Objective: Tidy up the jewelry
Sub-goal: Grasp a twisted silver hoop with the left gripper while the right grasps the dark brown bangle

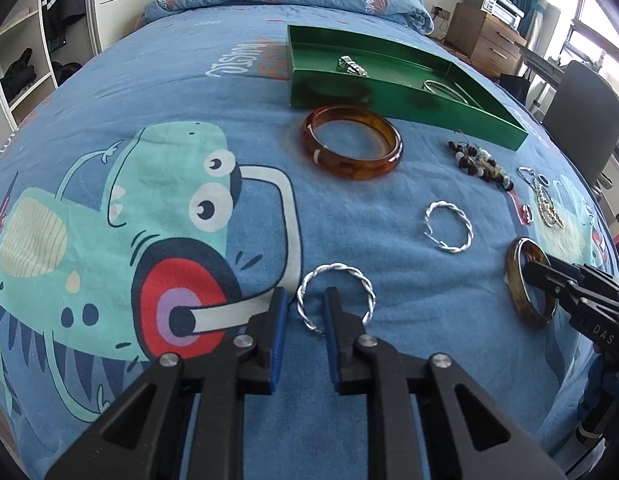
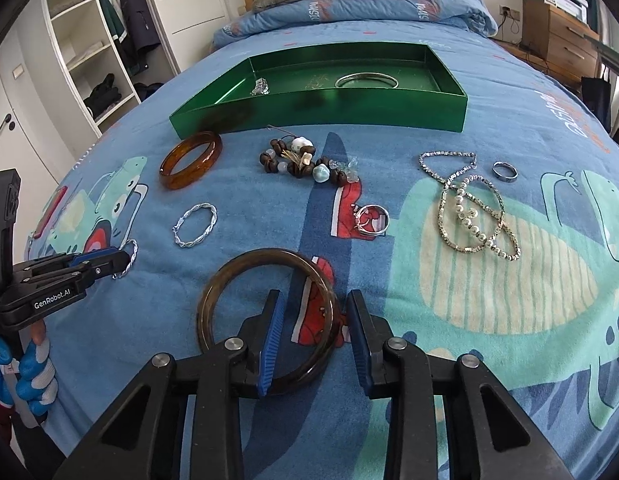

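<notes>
On the blue bedspread, a twisted silver bracelet lies at my left gripper. Its left rim sits in the gap between the blue pads, with neither pad pressing on it, so the gripper is open. My right gripper is open over a dark brown bangle. Its left finger is inside the ring and its right finger outside, straddling the right rim without touching it. The green tray at the back holds a silver bangle and a small silver piece.
Loose on the bed are an amber bangle, a second twisted bracelet, a beaded bracelet, tangled chain and pearl necklaces and two rings. A chair stands beside the bed on the right.
</notes>
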A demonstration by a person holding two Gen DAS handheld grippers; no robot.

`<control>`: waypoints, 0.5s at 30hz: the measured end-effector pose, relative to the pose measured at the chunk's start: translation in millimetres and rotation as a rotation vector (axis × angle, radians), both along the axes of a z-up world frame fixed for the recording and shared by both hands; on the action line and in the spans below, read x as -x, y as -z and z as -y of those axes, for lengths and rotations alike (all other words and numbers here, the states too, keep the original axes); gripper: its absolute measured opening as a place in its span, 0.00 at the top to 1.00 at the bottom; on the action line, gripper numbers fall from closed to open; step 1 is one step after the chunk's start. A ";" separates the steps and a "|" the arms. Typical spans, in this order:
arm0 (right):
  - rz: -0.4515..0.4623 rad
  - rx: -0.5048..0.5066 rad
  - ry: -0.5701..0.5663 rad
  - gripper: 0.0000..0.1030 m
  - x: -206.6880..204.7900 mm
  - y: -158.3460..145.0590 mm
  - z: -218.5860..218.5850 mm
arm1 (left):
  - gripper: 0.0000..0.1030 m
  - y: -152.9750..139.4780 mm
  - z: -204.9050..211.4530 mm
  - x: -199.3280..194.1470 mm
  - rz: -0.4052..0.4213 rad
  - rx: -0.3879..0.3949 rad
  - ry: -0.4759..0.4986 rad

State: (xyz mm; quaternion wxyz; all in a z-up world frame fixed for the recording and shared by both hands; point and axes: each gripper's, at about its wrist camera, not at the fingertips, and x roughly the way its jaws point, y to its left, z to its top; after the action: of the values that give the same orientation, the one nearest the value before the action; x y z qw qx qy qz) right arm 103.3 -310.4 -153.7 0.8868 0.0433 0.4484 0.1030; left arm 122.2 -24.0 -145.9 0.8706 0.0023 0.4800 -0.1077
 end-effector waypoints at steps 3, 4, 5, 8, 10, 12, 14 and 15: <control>0.002 0.007 0.002 0.74 -5.8 2.0 -1.9 | 0.93 0.2 2.5 0.9 0.009 -0.001 0.011; 0.002 0.005 0.004 0.75 -7.7 2.5 -1.9 | 0.95 0.2 2.5 0.5 0.009 0.002 0.012; 0.003 0.005 0.007 0.78 -8.7 2.7 -1.4 | 0.95 -0.2 2.3 0.7 0.011 0.003 0.011; 0.010 0.010 0.014 0.87 -8.9 2.4 0.6 | 0.95 -1.9 4.3 2.9 0.027 -0.011 0.007; 0.018 0.013 0.020 0.90 -7.3 1.3 2.3 | 0.95 -4.0 5.3 5.3 0.039 -0.021 0.004; 0.033 0.004 0.024 0.90 -4.2 -1.1 3.9 | 0.95 -6.7 5.3 7.7 0.047 -0.025 0.000; 0.050 0.003 0.031 0.90 0.1 -4.5 4.7 | 0.96 -11.0 4.1 10.4 0.059 -0.024 -0.004; 0.061 0.000 0.035 0.91 2.7 -6.9 5.2 | 0.96 -13.7 4.0 11.8 0.066 -0.022 -0.006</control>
State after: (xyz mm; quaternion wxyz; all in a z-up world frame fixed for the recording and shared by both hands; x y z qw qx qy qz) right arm 100.5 -315.5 -146.7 0.9017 0.0478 0.4203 0.0888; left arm 110.4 -28.0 -132.3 0.8862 0.0137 0.4523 -0.0995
